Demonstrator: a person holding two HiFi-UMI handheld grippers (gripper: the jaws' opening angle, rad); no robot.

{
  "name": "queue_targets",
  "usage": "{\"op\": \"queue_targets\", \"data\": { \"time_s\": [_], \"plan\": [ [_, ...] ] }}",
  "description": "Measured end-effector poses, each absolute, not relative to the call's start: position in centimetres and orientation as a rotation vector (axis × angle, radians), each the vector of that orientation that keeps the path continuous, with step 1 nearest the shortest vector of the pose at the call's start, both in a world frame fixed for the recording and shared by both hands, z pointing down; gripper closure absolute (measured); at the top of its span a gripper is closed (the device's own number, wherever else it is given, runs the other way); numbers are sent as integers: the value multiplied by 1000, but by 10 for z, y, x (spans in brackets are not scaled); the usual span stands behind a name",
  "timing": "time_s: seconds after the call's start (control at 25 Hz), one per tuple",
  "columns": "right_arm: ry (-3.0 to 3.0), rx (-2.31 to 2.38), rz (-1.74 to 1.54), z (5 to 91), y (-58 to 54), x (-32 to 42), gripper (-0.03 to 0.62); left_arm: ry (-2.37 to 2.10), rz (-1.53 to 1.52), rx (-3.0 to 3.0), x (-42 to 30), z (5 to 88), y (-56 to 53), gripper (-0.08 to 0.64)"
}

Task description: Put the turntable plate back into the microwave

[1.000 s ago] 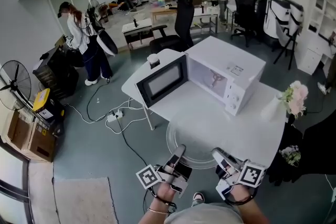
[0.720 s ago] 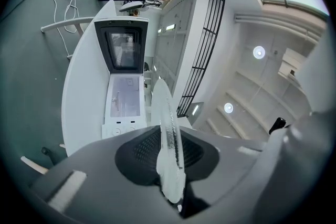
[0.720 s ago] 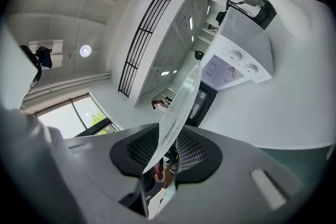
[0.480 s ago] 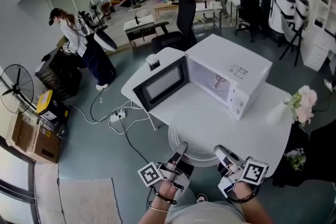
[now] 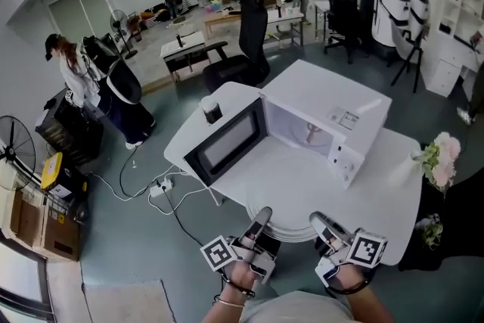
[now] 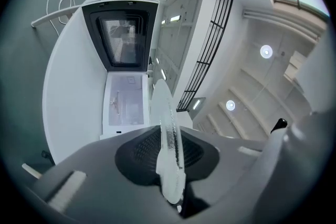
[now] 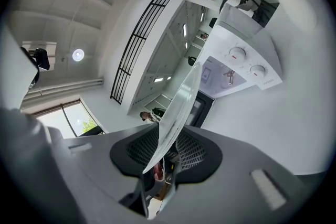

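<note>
Head view gives me the whole layout, which neither gripper view does. At far left a person [image 5: 72, 76] stands on the floor, well away from the white table [image 5: 378, 185]. On the table a small dark jar [image 5: 212, 110] sits just beside the open door [image 5: 227, 141] of the white microwave [image 5: 325, 106], and flowers [image 5: 439, 159] stand at the far right edge.

At the near edge of the table, the left gripper [image 5: 259, 219] and the right gripper [image 5: 318, 223] hold the plate [image 5: 291, 228] between them, one at each side of its rim. It sits in front of the open microwave and outside it. I cannot tell from here whether it rests on the table or hangs just above it.

Left gripper view shows what the head view cannot: the jaws are pinched on the plate's rim, dark ribbed pads pressed to both faces. Beyond it I look into the lit, empty cavity [image 6: 126, 102].

Right gripper view shows the same pinch on the opposite rim, and beyond it the two knobs [image 7: 247, 62] of the control panel.

The plate is clear glass and round. Edge-on it reads as a thin, frosted, bumpy band [image 6: 169, 139]. From the right it is a slanted translucent sheet [image 7: 178, 110].
</note>
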State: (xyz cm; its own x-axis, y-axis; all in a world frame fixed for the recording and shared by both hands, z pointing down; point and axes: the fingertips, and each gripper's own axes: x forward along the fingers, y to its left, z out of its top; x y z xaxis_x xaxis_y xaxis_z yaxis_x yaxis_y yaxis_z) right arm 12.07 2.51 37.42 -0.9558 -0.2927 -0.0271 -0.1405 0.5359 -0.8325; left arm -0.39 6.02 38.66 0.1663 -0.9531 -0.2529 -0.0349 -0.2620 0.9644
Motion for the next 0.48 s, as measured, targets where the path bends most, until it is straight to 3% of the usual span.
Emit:
{"op": "queue_targets", "data": {
  "time_s": [0.48],
  "plan": [
    [2506,-584,-1406,376,-31,57,499,-868,-1123,1507,-74,388,-14,514]
  ]
}}
